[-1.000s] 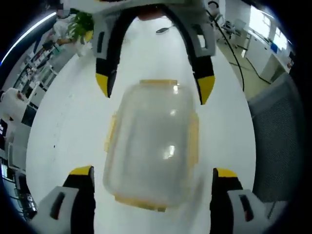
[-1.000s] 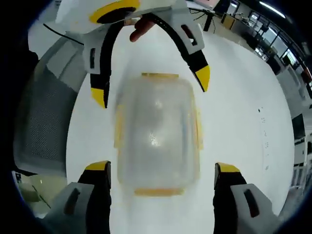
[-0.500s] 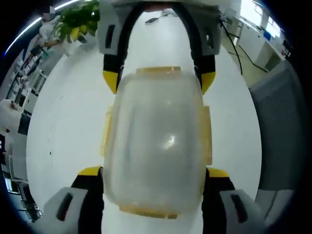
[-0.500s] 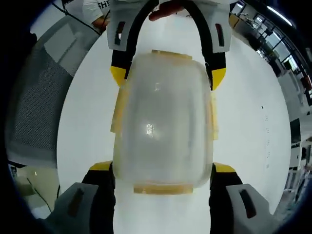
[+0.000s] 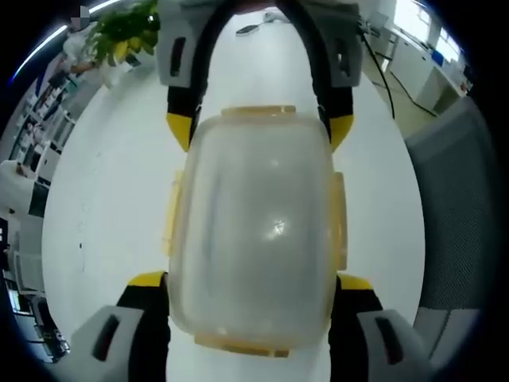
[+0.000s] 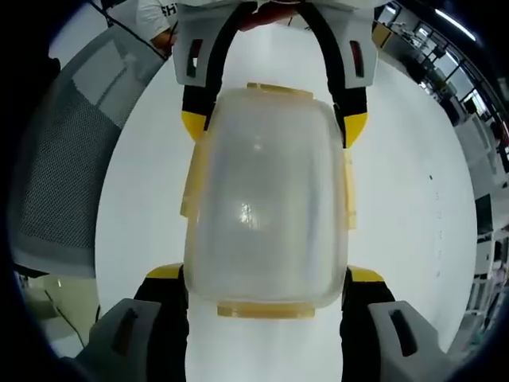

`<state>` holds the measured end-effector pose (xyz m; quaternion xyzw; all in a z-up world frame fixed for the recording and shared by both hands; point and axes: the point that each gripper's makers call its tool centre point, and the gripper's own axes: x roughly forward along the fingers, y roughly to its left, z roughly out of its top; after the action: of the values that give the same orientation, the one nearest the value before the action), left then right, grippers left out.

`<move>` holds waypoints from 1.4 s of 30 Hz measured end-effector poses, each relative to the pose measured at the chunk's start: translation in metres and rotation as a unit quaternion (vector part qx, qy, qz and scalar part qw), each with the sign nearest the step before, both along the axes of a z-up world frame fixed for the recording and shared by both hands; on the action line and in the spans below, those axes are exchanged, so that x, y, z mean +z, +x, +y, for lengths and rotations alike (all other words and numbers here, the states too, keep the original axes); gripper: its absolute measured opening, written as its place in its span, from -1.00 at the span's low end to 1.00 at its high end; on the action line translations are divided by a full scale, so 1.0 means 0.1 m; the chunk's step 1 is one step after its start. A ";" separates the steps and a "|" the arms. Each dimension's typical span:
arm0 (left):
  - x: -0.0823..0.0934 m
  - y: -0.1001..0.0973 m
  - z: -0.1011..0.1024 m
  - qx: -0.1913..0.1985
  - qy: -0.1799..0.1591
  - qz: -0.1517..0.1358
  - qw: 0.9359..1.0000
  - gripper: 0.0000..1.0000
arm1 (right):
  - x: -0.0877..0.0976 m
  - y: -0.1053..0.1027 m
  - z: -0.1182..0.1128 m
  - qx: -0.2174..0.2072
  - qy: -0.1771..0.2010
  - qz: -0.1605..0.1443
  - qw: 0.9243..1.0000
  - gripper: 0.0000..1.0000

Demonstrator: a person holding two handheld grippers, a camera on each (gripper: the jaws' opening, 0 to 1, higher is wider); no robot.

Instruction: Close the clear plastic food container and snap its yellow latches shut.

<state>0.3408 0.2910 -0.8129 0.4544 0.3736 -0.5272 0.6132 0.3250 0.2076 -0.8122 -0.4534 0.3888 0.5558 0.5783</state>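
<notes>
A broad white table [image 5: 103,199], smooth and glossy, runs across a bright open room with desks and shelving at its edges and a leafy green plant [image 5: 127,28] at the far end; a grey mesh chair back [image 6: 60,151] stands just beside the table.

The clear plastic container [image 5: 254,231] sits on the table, a rounded rectangular box with cloudy walls and its lid on (glare spots show on top). Yellow latches [image 5: 339,219] line its edges, the side ones flaring outward.

The left gripper [image 5: 251,282] clamps the container's near end, its yellow-tipped jaws touching both sides. The right gripper [image 6: 266,277] pinches the opposite end likewise.
</notes>
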 end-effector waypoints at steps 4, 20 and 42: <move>0.00 -0.02 0.05 0.004 0.004 -0.002 1.000 0.61 | 0.00 -0.01 0.06 0.003 0.004 0.000 1.000 0.54; -0.01 -0.09 0.40 0.021 0.014 -0.007 1.000 0.61 | 0.00 -0.07 0.41 0.016 0.023 0.000 1.000 0.54; 0.00 0.15 0.85 -0.011 0.000 -0.010 1.000 0.61 | 0.01 0.14 0.87 -0.022 0.032 -0.002 0.999 0.54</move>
<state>0.3556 0.3761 -0.8128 0.4638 0.3626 -0.5290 0.6112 0.3390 0.2949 -0.8117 -0.4268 0.3794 0.5540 0.6058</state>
